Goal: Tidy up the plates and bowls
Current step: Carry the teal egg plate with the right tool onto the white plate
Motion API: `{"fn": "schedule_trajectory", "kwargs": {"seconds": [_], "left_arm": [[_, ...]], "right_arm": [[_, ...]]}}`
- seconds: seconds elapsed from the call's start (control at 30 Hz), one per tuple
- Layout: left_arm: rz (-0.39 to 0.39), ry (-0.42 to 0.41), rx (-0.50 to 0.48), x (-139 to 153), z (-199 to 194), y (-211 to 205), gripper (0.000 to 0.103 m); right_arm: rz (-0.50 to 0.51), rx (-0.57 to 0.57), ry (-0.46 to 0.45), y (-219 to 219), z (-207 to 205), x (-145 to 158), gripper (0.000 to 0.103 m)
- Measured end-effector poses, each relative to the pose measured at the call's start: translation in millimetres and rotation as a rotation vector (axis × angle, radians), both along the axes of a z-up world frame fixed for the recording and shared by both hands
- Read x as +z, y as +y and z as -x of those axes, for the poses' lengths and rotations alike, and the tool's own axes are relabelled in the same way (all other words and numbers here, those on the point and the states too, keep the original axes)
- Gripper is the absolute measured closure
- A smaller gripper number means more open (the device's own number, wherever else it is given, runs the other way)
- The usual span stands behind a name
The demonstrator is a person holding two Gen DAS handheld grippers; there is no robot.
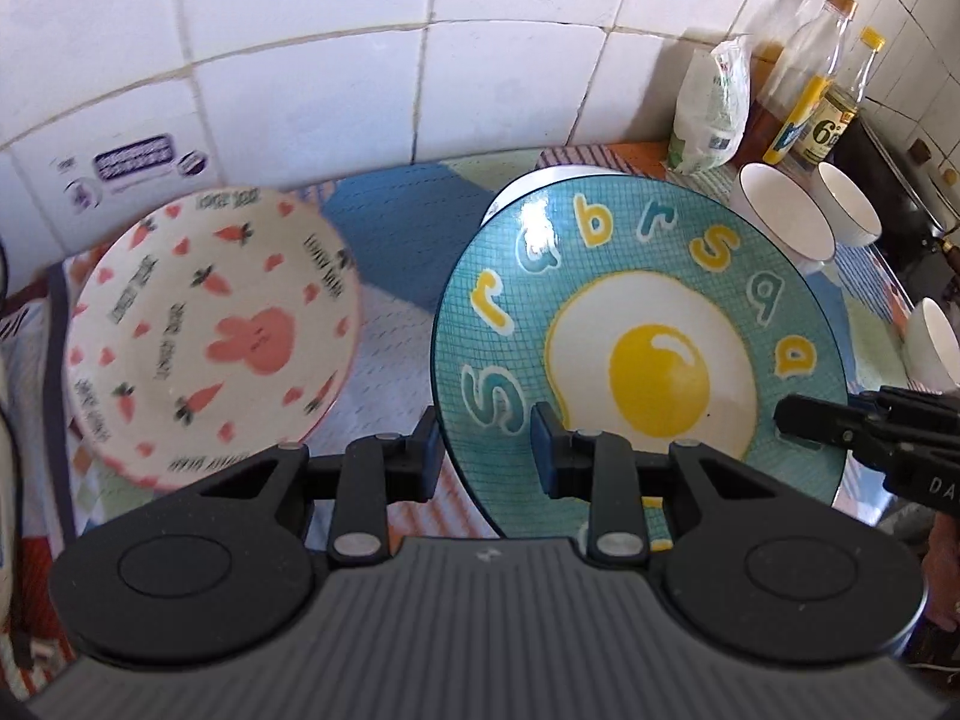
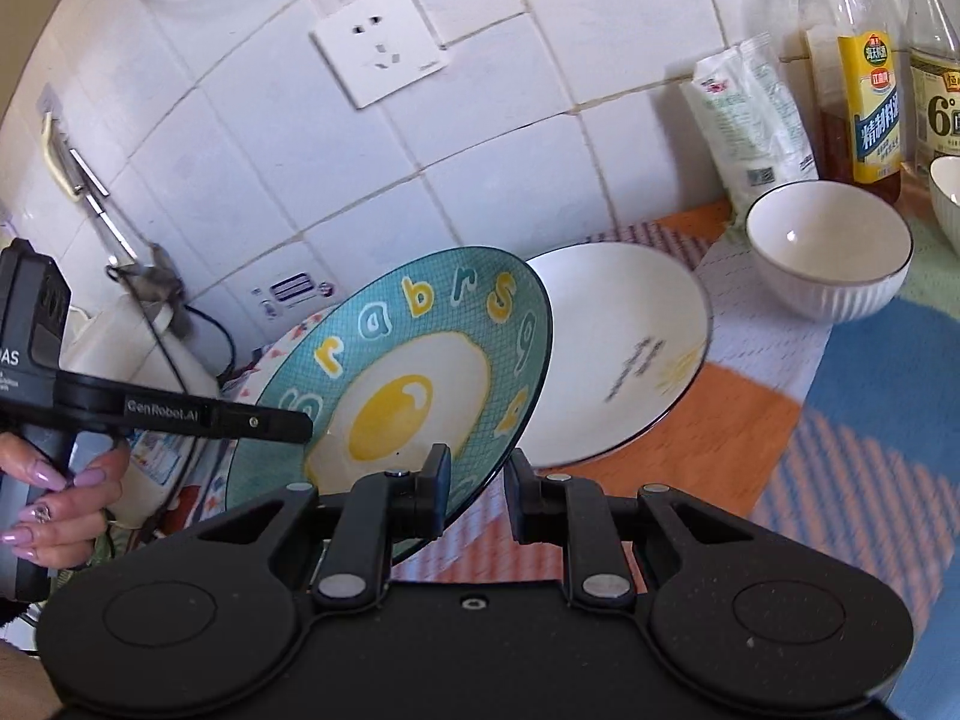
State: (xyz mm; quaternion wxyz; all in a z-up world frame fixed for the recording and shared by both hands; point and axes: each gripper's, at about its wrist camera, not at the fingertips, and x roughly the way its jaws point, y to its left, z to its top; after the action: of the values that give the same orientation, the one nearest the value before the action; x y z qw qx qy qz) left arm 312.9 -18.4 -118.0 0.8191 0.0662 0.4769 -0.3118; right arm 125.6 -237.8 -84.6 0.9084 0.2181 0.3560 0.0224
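Observation:
A teal plate with a fried-egg picture [image 1: 636, 324] is held tilted above the table; it also shows in the right wrist view [image 2: 408, 372]. My left gripper [image 1: 486, 456] is shut on its left rim. My right gripper [image 2: 477, 480] is shut on its right rim and shows as a dark arm in the left wrist view [image 1: 840, 426]. A white plate with pink rabbits and carrots [image 1: 210, 336] lies to the left. A plain white plate [image 2: 624, 348] lies behind the teal one. White bowls [image 2: 828, 252] [image 1: 786, 216] stand to the right.
A white tiled wall [image 1: 420, 60] stands close behind. A white bag [image 2: 750, 120] and two bottles [image 2: 858, 84] stand at the back right. A patchwork cloth [image 2: 780, 450] covers the table. A wall socket [image 2: 378, 42] and a white kettle [image 2: 150, 360] are on the left.

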Motion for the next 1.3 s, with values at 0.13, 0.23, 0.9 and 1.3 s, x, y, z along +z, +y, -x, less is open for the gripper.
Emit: {"fn": "schedule_trajectory", "kwargs": {"seconds": [0.13,0.23,0.9,1.3], "left_arm": [[-0.029,-0.027,0.017,-6,-9,-29,0.074],[-0.038,-0.009,0.050,-13,-18,-42,0.074],[-0.107,0.094,0.133,-36,-45,-75,0.074],[-0.169,0.155,0.138,-43,-50,-84,0.074]], "right_arm": [[-0.014,0.028,0.030,-31,-17,-8,0.079],[-0.042,0.021,0.062,-49,-31,-16,0.079],[0.044,0.021,0.242,-67,-92,-22,0.078],[0.348,0.040,0.369,-26,-112,-14,0.056]]}}
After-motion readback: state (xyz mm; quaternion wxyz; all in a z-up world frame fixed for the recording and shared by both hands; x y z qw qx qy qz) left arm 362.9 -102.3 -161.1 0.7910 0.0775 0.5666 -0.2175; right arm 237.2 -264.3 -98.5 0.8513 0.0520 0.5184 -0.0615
